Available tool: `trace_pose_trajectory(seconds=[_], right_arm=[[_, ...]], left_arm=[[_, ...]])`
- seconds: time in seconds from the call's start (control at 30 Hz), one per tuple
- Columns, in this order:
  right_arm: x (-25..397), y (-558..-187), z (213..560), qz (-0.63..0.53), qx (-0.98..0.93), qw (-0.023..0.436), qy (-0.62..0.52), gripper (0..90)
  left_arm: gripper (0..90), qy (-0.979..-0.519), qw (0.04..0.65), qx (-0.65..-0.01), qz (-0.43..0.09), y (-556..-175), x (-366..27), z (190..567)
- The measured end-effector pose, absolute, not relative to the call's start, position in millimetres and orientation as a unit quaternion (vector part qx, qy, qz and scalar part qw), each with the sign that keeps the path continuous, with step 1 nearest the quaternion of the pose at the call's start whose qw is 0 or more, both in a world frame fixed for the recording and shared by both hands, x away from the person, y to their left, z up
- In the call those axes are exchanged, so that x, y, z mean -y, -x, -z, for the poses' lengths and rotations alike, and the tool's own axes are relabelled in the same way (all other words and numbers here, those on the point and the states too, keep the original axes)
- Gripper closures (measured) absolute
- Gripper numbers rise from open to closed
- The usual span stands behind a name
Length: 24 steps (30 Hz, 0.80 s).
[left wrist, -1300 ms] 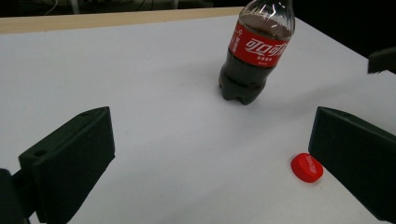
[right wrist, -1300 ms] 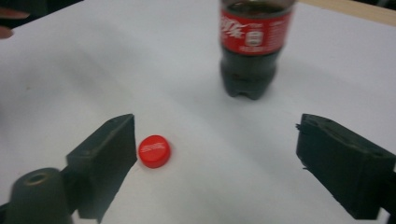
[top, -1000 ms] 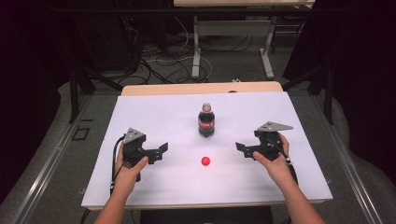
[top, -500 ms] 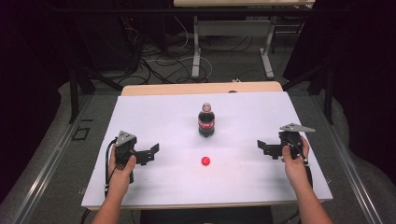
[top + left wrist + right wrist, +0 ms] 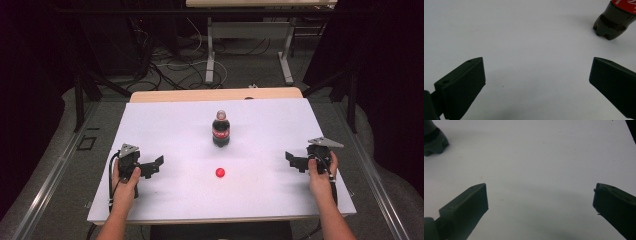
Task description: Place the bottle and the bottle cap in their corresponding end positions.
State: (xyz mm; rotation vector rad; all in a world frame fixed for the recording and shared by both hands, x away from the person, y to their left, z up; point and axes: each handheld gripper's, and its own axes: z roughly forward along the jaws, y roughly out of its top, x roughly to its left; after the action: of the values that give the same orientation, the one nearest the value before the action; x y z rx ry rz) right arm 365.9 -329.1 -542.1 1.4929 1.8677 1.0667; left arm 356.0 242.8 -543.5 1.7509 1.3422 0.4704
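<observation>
Bottle point(image 5: 221, 130) is standing upright mid-desk point(image 5: 165, 125), red cap point(image 5: 220, 173) lying just in front. Left gripper point(image 5: 155, 165) and right gripper point(image 5: 292, 160) are flanking them well apart, both gaping wide, holding nothing.

White table point(image 5: 150, 120) carries upright cola bottle point(image 5: 221, 131) and red cap point(image 5: 220, 173).

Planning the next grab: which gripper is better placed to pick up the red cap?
Probably left. The left gripper sits closer to the red cap than the right gripper; both are open and empty.
</observation>
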Motion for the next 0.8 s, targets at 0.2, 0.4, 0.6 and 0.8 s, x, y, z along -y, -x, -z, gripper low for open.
trace_pose_trajectory(seconds=[0.2, 0.4, 0.6, 0.8], right_arm=[[331.5, -367.0, 551.0, -0.385, -0.686, 0.260, -0.561, 0.0], [335.8, -369.9, 557.9, -0.376, -0.686, 0.255, -0.568, 0.0], [337.3, -370.5, 560.3, -0.374, -0.685, 0.250, -0.573, 0.0], [337.1, -370.2, 560.4, -0.375, -0.684, 0.250, -0.573, 0.0]], left_arm=[[1.0, -0.702, 0.422, -0.543, -0.186, -357.3, -246.6, 548.7], [1.0, -0.698, 0.419, -0.552, -0.181, -358.7, -250.8, 554.6], [1.1, -0.692, 0.418, -0.560, -0.178, -359.8, -253.0, 558.2], [1.1, -0.691, 0.419, -0.560, -0.180, -359.4, -253.0, 558.0]])
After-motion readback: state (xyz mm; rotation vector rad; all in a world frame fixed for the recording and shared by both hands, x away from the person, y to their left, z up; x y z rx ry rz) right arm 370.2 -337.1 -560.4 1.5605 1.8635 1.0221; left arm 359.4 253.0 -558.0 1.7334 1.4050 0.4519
